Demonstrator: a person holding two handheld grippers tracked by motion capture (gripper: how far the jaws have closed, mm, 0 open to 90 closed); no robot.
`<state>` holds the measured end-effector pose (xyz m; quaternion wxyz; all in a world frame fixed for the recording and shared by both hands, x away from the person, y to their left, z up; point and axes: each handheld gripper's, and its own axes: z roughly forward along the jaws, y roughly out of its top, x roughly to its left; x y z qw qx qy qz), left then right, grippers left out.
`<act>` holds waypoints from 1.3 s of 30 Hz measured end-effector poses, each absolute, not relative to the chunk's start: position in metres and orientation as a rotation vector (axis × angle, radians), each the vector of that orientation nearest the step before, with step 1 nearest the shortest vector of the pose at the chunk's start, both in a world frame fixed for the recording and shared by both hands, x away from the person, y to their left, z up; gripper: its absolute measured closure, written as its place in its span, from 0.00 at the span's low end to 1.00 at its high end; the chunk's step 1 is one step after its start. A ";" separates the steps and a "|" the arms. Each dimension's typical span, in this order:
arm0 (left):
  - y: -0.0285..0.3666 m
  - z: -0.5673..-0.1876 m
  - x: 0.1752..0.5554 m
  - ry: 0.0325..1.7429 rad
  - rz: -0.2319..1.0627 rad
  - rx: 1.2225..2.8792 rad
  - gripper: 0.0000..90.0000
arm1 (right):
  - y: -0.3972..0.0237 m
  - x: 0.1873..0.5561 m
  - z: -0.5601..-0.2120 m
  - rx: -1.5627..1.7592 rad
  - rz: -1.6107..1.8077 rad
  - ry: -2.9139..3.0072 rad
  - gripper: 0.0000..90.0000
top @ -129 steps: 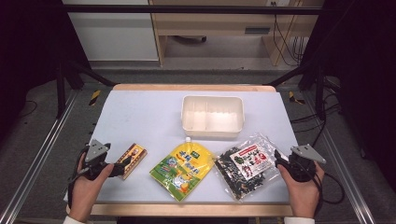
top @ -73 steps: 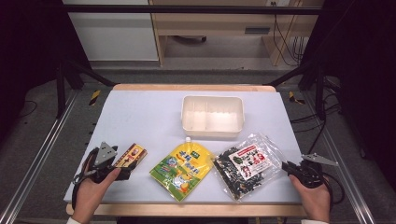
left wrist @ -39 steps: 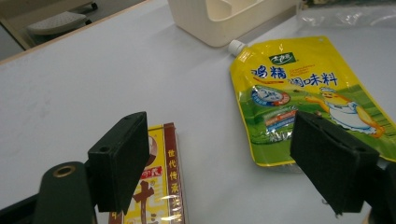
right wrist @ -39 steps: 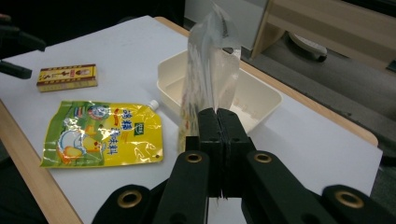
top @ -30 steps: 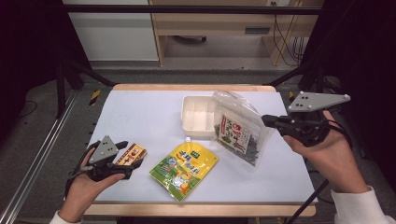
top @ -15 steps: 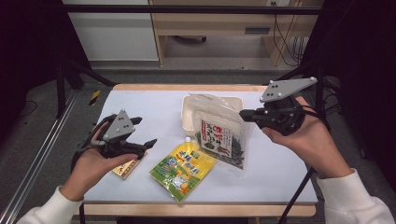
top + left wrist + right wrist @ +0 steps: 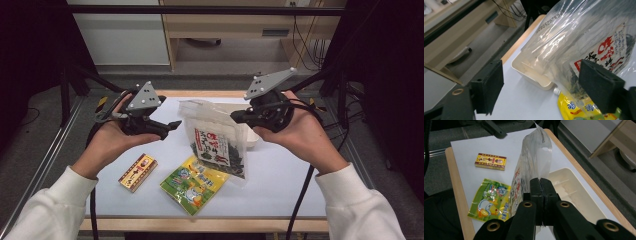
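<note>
From above, the right gripper [image 7: 238, 115] is lifted over the middle of the table [image 7: 280, 185], its fingers clenched on the upper right edge of a clear seaweed snack bag [image 7: 216, 142]. The bag hangs upright from that grip, its lower end near the table surface, with the dark contents and a red-and-white label sagging toward the bottom. The left gripper [image 7: 172, 126] is raised as well, just left of the bag, its fingers spread and pointing at the bag without touching it. Behind the bag sits a cream plastic tray [image 7: 252, 138], mostly hidden. A yellow-green pouch [image 7: 192, 184] lies flat on the table below the bag, and a small red-and-yellow box [image 7: 138, 172] lies to its left.

In the left gripper view, the two black fingers [image 7: 487, 87] stand wide apart with nothing between them. The bag [image 7: 584, 42] fills the upper right, hanging over the tray [image 7: 531, 73]; a corner of the pouch [image 7: 571, 107] with its white spout shows beneath.

In the right gripper view, the fingers [image 7: 535, 195] are pressed together on the bag's [image 7: 534, 157] edge, the bag rising upright ahead of them. The pouch [image 7: 490, 202] and box [image 7: 490, 161] lie to the left, the tray [image 7: 574, 195] to the right.
</note>
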<state>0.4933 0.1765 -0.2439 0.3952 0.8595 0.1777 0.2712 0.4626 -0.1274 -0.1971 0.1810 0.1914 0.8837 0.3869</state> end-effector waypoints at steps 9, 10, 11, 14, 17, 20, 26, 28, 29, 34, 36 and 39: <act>0.175 -0.259 0.501 0.436 0.682 2.252 0.18 | -0.091 0.465 -0.199 0.460 1.106 2.532 1.00; 0.176 -0.262 0.502 0.447 0.675 2.252 0.19 | -0.087 0.465 -0.200 0.458 1.105 2.536 1.00; 0.178 -0.264 0.502 0.457 0.660 2.251 0.21 | -0.085 0.464 -0.201 0.453 1.105 2.537 1.00; 0.182 -0.269 0.502 0.477 0.619 2.280 0.32 | -0.080 0.464 -0.203 0.459 1.102 2.543 1.00; 0.183 -0.276 0.500 0.459 0.567 2.319 0.58 | -0.080 0.464 -0.202 0.459 1.105 2.545 1.00; 0.182 -0.279 0.498 0.437 0.539 2.311 0.74 | -0.084 0.464 -0.201 0.452 1.092 2.544 1.00; 0.179 -0.274 0.496 0.413 0.527 2.273 0.82 | -0.099 0.465 -0.200 0.473 1.111 2.532 0.99; 0.175 -0.274 0.494 0.396 0.522 2.297 0.84 | -0.102 0.464 -0.200 0.471 1.102 2.525 0.98; 0.174 -0.274 0.494 0.390 0.515 2.306 0.85 | -0.104 0.463 -0.201 0.474 1.100 2.521 0.98; 0.167 -0.275 0.492 0.375 0.506 2.320 0.86 | -0.107 0.463 -0.207 0.474 1.044 2.524 0.91; 0.164 -0.275 0.492 0.373 0.509 2.324 0.87 | -0.105 0.464 -0.211 0.475 1.014 2.531 0.87; 0.161 -0.273 0.493 0.372 0.506 2.333 0.87 | -0.099 0.467 -0.213 0.470 0.963 2.539 0.85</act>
